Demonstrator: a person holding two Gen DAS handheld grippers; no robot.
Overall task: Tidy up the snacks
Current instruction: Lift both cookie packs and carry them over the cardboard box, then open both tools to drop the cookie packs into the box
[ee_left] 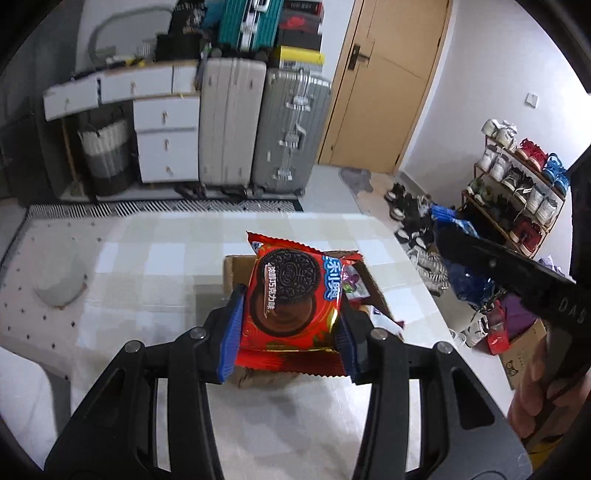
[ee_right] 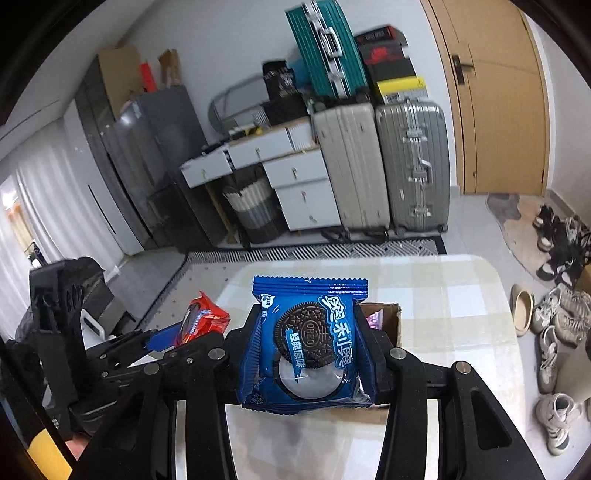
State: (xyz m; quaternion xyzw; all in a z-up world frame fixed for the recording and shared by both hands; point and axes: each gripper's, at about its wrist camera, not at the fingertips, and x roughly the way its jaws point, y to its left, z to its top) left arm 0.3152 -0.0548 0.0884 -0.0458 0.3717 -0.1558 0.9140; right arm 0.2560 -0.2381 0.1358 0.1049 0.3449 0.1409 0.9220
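**Two Oreo packs held over the box**

The red pack [ee_left: 291,295] is clamped flat between the blue pads of the left gripper [ee_left: 291,332], its face turned up, showing a dark cookie and a blue band of print. It hangs above the open box [ee_left: 236,271], which stands on the checked table [ee_left: 147,258] toward its right edge. Inside the box, past the pack's right side, a few other wrappers [ee_left: 352,282] show, one purple and shiny; I can't tell what they are.

The blue pack [ee_right: 306,343] sits the same way in the right gripper [ee_right: 306,354], squeezed between its two fingers with the crimped top edge pointing away. It too is over the box [ee_right: 388,317], whose far right corner shows just behind it, with a bit of purple wrapper inside. From the right wrist view the left gripper [ee_right: 177,332] appears at the left with the red pack [ee_right: 203,319] in its grip, beside the table's left edge. From the left wrist view the right gripper reaches in from the right, off the table's right edge, a crumpled edge of blue wrapper at its tip.

A round grey pad [ee_left: 59,282] lies near the table's left edge.

Beyond the table stand a white drawer unit [ee_left: 166,136], two grey suitcases [ee_left: 258,125] with a teal one [ee_left: 247,22] stacked on top, and a wooden door [ee_left: 384,81]. A shoe rack [ee_left: 517,184] lines the right wall, with more shoes [ee_right: 554,325] loose on the floor.
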